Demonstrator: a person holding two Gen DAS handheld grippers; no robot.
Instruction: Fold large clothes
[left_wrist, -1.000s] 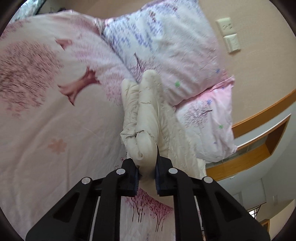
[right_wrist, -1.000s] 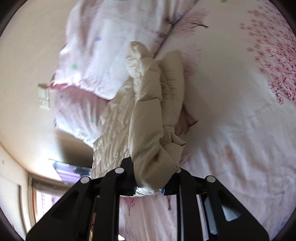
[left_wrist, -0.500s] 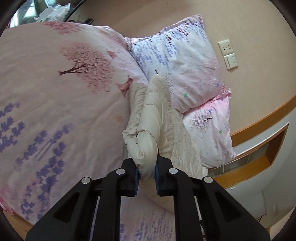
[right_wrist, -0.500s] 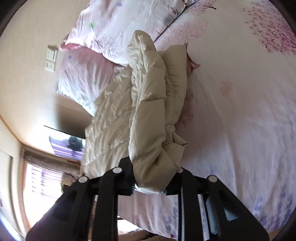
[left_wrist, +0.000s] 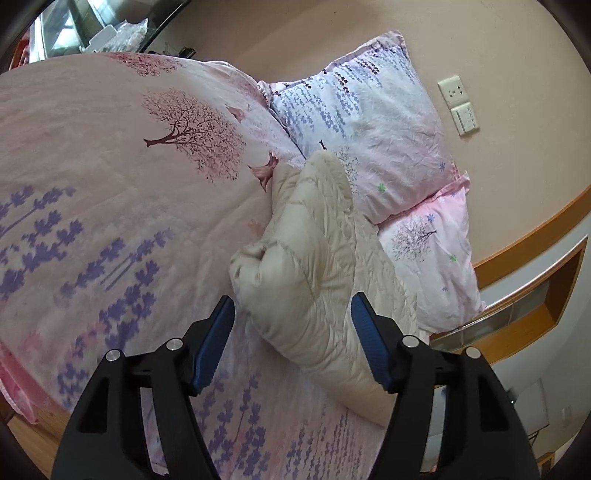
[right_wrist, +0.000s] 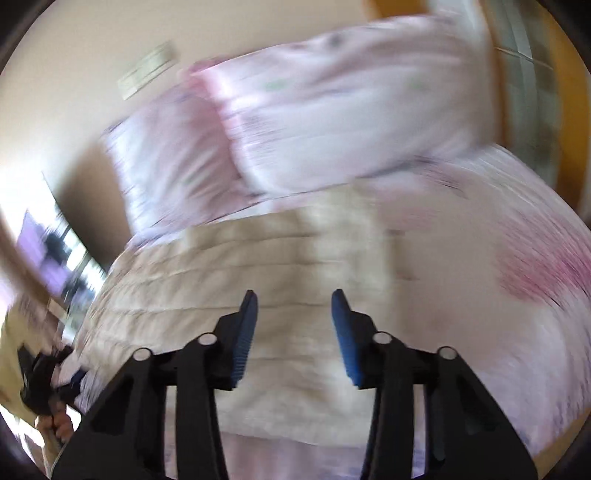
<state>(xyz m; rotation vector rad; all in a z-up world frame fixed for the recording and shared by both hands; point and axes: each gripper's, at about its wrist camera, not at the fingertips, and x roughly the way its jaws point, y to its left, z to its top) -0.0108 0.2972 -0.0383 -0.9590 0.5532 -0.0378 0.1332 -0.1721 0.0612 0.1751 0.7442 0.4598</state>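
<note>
Left wrist view gives you the sharp picture: nearest, your left claw (left_wrist: 291, 325) is opening, its blue pads (left_wrist: 214, 343) spread wide to either side of the folded end of the cream puffer jacket (left_wrist: 314, 258), neither pad pressing on it. The jacket lies along the bed (left_wrist: 110, 184), on the pink tree-and-lavender quilt, running away from you until its far end meets the pillows. You can count two pillows there, a lilac-flowered pillow (left_wrist: 373, 122) and a pink pillow (left_wrist: 432, 254) beside it, then two wall plates (left_wrist: 458, 105) on the beige wall behind.

The right wrist view is smeared, yet it shows you what the other cannot: your right claw (right_wrist: 294, 325), spread apart with nothing between its pads, hanging over the broad quilted body of the jacket (right_wrist: 229, 280). Low at its left edge sits the other claw in a hand (right_wrist: 55, 421), touching the jacket's edge. Beyond lie the same two pillows, blurred.
</note>
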